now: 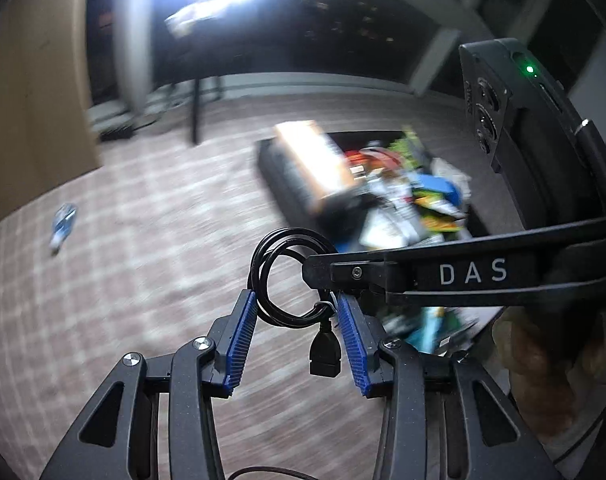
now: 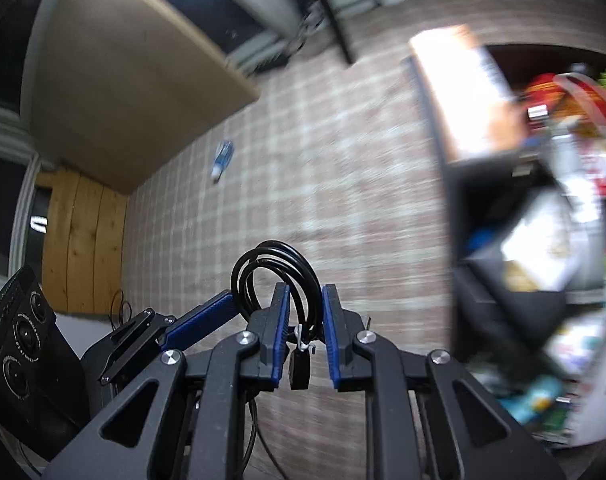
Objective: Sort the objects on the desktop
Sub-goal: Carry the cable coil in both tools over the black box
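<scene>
Both grippers are matte black with triangular cut-outs in the arms, silver round screw heads at the pivots and ribbed blue pads lining the jaws. The right gripper carries white "DAS" lettering and a camera block with a green light.

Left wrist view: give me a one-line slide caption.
Both tools, left and right, grip one coiled black USB cable above the checked cloth, beside the cluttered black bin.

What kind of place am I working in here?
Probably a home or office desk: a plaid-patterned cloth surface, a black bin heaped with mixed packets and gadgets, and a coiled black USB cable lifted by both tongs.
</scene>
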Demonstrator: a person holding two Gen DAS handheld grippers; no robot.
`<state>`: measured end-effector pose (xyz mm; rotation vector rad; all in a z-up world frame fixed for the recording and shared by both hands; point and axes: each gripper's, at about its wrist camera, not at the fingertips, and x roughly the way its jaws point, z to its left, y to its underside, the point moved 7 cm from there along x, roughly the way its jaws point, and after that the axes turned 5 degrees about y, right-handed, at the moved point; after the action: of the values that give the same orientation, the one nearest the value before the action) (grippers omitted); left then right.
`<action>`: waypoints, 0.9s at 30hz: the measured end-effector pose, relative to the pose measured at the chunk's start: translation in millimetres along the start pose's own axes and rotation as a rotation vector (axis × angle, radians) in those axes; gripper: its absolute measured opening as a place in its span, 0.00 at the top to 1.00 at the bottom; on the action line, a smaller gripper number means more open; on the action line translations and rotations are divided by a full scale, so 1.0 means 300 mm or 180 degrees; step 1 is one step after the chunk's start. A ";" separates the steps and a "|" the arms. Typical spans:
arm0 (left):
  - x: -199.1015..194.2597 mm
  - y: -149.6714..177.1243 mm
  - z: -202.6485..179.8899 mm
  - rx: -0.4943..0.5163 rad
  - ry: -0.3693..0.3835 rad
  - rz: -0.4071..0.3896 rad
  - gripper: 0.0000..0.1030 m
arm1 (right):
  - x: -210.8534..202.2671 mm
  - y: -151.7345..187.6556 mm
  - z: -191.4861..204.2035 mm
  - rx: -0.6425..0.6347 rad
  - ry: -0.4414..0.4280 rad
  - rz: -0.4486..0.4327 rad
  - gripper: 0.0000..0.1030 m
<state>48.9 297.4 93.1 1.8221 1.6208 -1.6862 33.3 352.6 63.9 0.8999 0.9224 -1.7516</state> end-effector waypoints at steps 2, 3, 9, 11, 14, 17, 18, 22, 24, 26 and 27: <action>0.027 -0.037 -0.092 0.0130 0.0066 0.0008 0.62 | -0.063 -0.003 -0.063 0.0063 0.0055 -0.0089 0.83; 0.040 -0.053 -0.131 0.0187 0.0090 0.0009 0.62 | -0.106 -0.005 -0.103 0.0100 0.0096 -0.0144 0.83; 0.144 -0.145 -0.388 0.0503 0.0295 0.0056 0.62 | -0.304 -0.004 -0.327 0.0345 0.0262 -0.0373 0.83; 0.173 -0.162 -0.457 0.0582 0.0346 0.0078 0.62 | -0.351 0.001 -0.383 0.0410 0.0326 -0.0440 0.83; 0.225 -0.190 -0.566 0.0711 0.0389 0.0125 0.62 | -0.435 0.013 -0.493 0.0516 0.0439 -0.0525 0.83; 0.271 -0.203 -0.648 0.0816 0.0389 0.0170 0.62 | -0.475 0.020 -0.578 0.0586 0.0563 -0.0576 0.83; 0.290 -0.208 -0.662 0.0837 0.0358 0.0191 0.62 | -0.496 0.023 -0.608 0.0619 0.0587 -0.0592 0.83; 0.342 -0.220 -0.693 0.0841 0.0240 0.0262 0.62 | -0.539 0.024 -0.685 0.0655 0.0672 -0.0586 0.81; 0.341 -0.226 -0.698 0.0853 0.0236 0.0244 0.62 | -0.551 0.024 -0.712 0.0661 0.0736 -0.0608 0.81; 0.331 -0.232 -0.692 0.0873 0.0196 0.0222 0.62 | -0.551 0.025 -0.722 0.0653 0.0765 -0.0629 0.81; 0.326 -0.239 -0.682 0.0863 0.0178 0.0209 0.62 | -0.554 0.026 -0.733 0.0651 0.0780 -0.0628 0.80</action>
<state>93.3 529.0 122.5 2.0364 1.3909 -1.9204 128.6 607.5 108.4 1.2115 1.0306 -1.9602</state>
